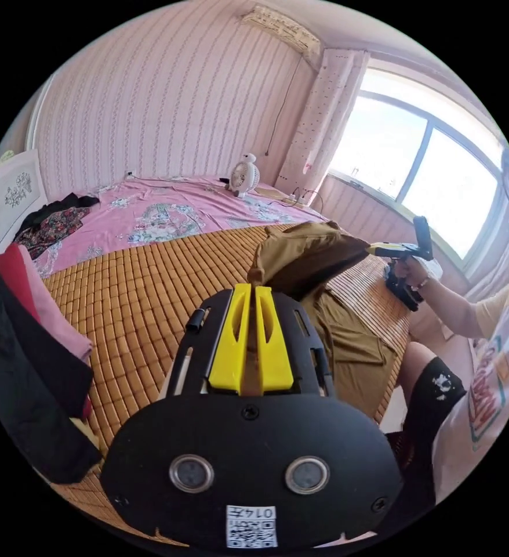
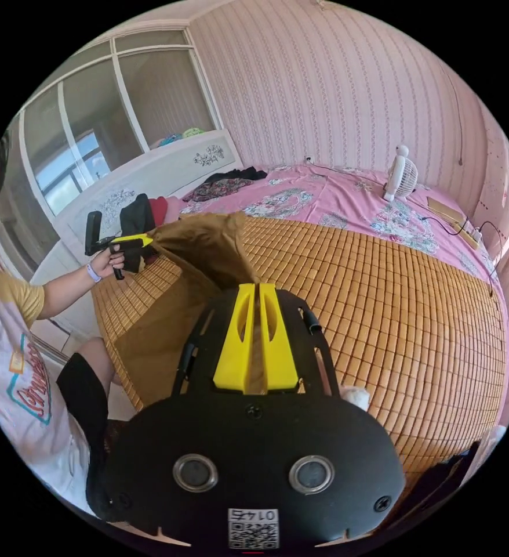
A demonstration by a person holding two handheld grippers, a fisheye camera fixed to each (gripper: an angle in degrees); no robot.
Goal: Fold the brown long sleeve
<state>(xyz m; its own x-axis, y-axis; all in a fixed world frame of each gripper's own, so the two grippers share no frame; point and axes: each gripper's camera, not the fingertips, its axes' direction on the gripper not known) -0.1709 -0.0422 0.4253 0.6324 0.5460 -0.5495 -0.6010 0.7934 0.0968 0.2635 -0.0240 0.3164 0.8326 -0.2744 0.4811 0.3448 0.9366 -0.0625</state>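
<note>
Both grippers clamp the brown long sleeve (image 1: pixel 318 272) and hold it stretched above the bamboo mat (image 1: pixel 138 290). The left gripper (image 1: pixel 253 285) pinches one end, the right gripper (image 1: pixel 376 249) the other; the rest hangs onto the mat between them.

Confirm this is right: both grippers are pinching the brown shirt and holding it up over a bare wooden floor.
Not a floor. Both grippers, left and right, pinch the brown shirt over a bamboo mat on the bed, as the right gripper view shows.
</note>
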